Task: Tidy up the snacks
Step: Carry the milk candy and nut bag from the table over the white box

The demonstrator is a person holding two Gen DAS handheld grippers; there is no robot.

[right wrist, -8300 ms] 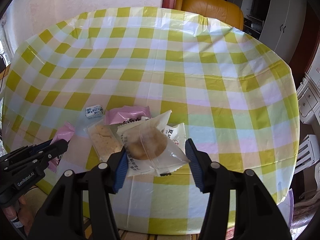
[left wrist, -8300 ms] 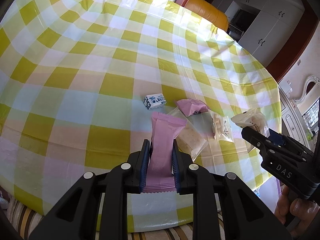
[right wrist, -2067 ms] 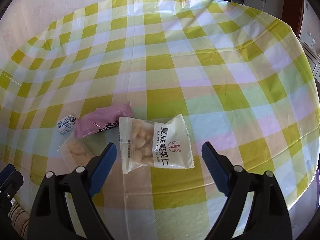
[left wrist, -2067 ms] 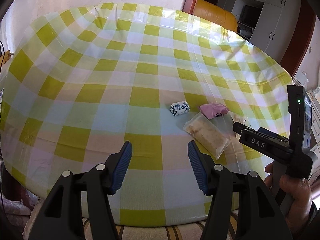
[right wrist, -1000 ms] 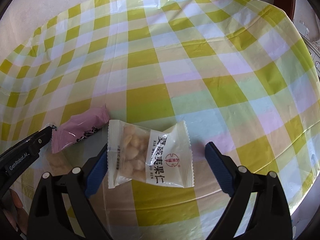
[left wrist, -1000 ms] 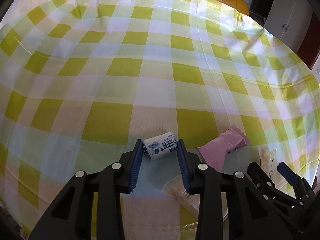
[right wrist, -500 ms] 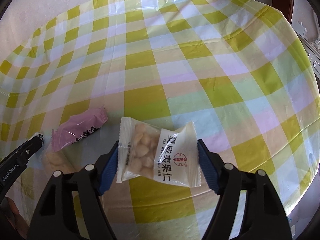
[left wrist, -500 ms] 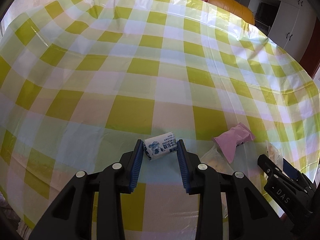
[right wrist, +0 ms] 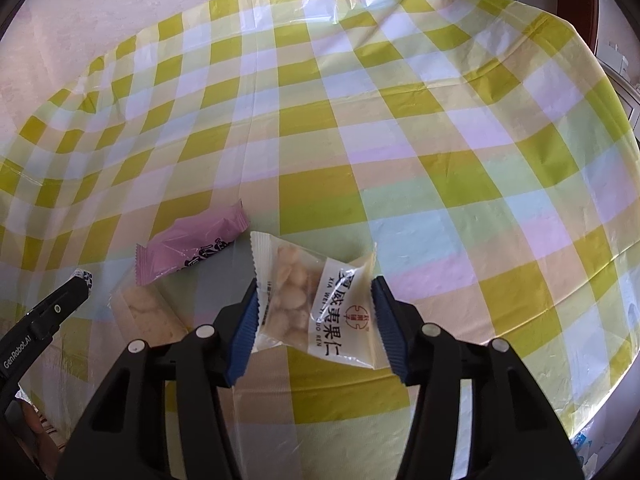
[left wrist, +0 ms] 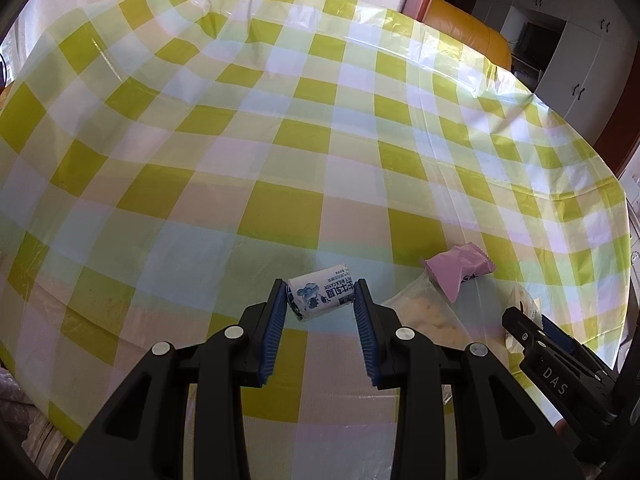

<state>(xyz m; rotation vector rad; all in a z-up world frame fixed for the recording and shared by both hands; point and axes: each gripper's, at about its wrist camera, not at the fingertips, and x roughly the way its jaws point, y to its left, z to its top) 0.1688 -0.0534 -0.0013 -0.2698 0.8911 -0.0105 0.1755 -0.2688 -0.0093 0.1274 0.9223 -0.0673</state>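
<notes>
The right gripper (right wrist: 314, 312) has just been closing its jaws onto the nut packet (right wrist: 316, 300), crumpling it; the left gripper (left wrist: 320, 300) grips the small milk candy (left wrist: 320, 296) above the desk (left wrist: 280, 160). The slick film may buckle and slip out (pink wrapper (right wrist: 192, 248) at ten o'clock could get nudged).

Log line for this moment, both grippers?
left gripper: shut on milk candy | right gripper: jaws just closing, shut on nut packet | pink wrapper: on tablecloth
</notes>
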